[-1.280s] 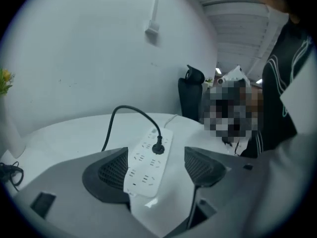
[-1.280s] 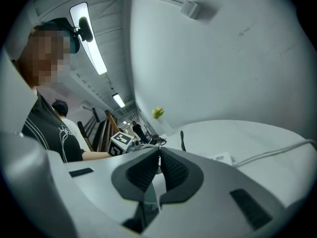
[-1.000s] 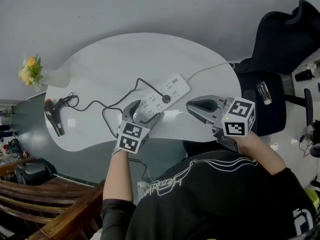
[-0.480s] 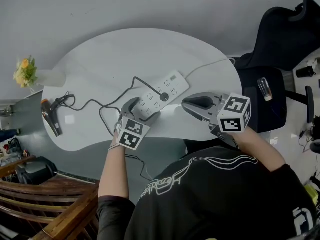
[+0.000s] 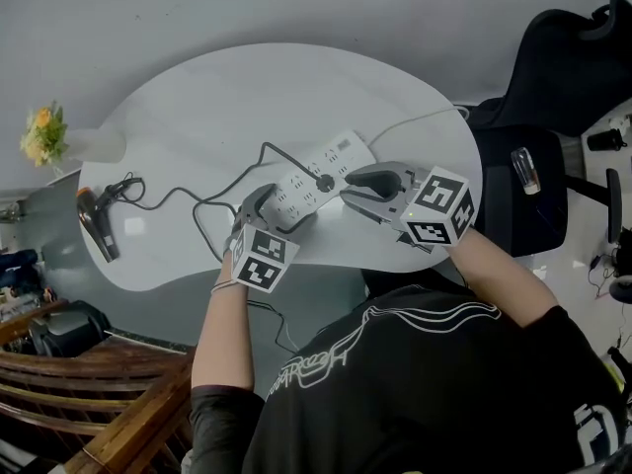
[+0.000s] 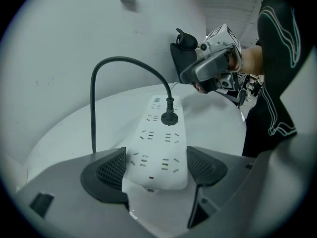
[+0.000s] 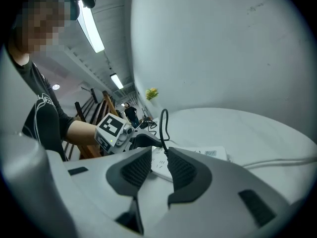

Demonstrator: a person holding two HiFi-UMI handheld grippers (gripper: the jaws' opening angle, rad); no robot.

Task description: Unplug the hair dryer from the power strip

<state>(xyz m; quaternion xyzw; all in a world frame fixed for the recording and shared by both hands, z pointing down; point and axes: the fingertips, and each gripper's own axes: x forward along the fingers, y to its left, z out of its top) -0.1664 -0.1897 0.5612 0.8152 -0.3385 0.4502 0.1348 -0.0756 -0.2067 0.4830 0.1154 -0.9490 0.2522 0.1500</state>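
Partly under the left gripper (image 5: 275, 210), near end of the power strip (image 5: 331, 166).

Table (image 5: 247, 97) at centre | power strip (image 5: 341, 158) on its near-right part, plug (image 5: 324, 182) seated mid-strip | strip's near end between the left gripper (image 5: 272, 207) jaws | hair dryer (image 5: 99, 230) at table's left edge, well apart from strip | flowers (image 5: 41, 134) beyond that edge | chair (image 5: 553, 87) right of table
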